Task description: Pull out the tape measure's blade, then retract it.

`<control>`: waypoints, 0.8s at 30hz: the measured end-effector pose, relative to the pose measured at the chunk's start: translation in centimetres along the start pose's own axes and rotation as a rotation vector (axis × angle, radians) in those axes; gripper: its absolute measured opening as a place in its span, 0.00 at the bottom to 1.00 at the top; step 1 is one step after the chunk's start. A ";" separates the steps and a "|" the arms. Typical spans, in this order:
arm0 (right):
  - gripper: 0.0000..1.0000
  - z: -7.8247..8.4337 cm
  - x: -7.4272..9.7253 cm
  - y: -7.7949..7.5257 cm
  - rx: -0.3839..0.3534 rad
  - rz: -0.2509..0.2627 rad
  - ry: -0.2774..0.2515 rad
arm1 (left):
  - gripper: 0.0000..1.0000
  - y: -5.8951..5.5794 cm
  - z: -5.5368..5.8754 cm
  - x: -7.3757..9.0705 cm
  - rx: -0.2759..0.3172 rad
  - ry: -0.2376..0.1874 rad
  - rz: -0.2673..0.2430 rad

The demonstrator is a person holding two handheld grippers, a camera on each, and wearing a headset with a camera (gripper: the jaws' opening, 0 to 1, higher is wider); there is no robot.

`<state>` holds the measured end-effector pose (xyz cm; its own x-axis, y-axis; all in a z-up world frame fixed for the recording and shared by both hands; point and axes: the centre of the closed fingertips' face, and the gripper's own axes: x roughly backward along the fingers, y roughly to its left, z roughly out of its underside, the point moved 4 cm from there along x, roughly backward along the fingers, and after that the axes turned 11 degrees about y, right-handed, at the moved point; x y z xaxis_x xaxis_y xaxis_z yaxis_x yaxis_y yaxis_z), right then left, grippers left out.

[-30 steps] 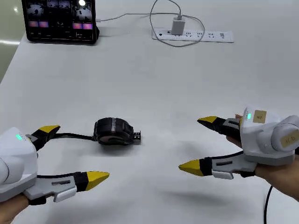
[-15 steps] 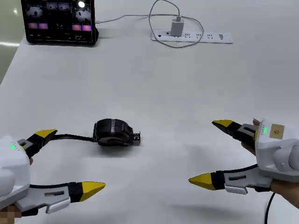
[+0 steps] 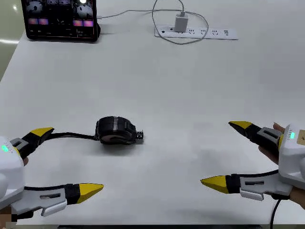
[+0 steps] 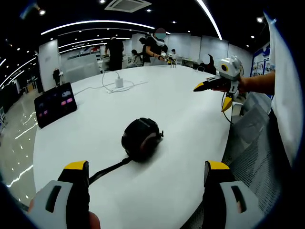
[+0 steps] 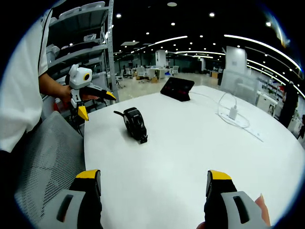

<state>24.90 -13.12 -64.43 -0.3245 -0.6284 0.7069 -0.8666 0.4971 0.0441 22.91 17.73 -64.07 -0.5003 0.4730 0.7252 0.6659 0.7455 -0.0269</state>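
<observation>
1. Left gripper, white body with yellow-tipped black fingers. Nearest edge of the table, on the left. Jaws spread wide, released, nothing between them.
2. Right gripper, same make. Near edge, on the right. Jaws likewise spread and released, gripping nothing. A green light glows on top of each gripper body.
3. Tape measure, black case with a grey band, lying on the table left of centre. It is between the two grippers, nearer the left one and touching neither. The blade's hook end sits at the case mouth and faces the right gripper.
4. Black wrist strap, running from the case along the table toward the left gripper's upper finger.
5. Tablet, propped at the far left corner. Its screen is lit with small picture tiles, and any writing is too small to read.
6. White power strip, far edge. One white charger is plugged in, and its white cable loops and runs toward the tablet. No marking can be read.
</observation>
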 end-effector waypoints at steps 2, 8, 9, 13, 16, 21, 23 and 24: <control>0.92 0.1 0.1 0.0 -0.012 0.011 -0.004 | 0.99 0.0 0.1 0.1 -0.001 -0.001 -0.001; 0.94 0.5 0.1 0.5 -0.007 0.030 -0.009 | 0.99 0.1 0.3 0.2 0.002 -0.002 -0.002; 0.94 0.5 0.1 0.5 -0.007 0.034 -0.011 | 0.99 0.1 0.4 0.3 0.004 0.001 -0.003; 0.95 0.5 0.4 0.9 -0.018 0.039 -0.024 | 0.99 0.2 0.5 0.4 0.005 -0.001 -0.007; 0.96 0.8 0.4 1.1 -0.021 0.037 -0.021 | 0.99 0.2 0.7 0.5 0.006 0.004 -0.012; 0.99 1.4 0.5 1.2 -0.030 0.034 -0.002 | 0.99 0.0 0.9 0.6 0.008 0.006 -0.014; 0.99 1.6 0.7 1.1 -0.036 0.031 -0.004 | 0.99 0.1 1.0 0.7 0.006 0.010 -0.015; 0.99 1.6 0.7 1.1 -0.037 0.030 -0.003 | 0.99 0.1 1.0 0.8 0.008 0.009 -0.015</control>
<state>23.08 -13.96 -65.02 -0.3515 -0.6148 0.7060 -0.8418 0.5376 0.0490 22.04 18.63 -64.18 -0.5051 0.4575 0.7319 0.6542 0.7560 -0.0211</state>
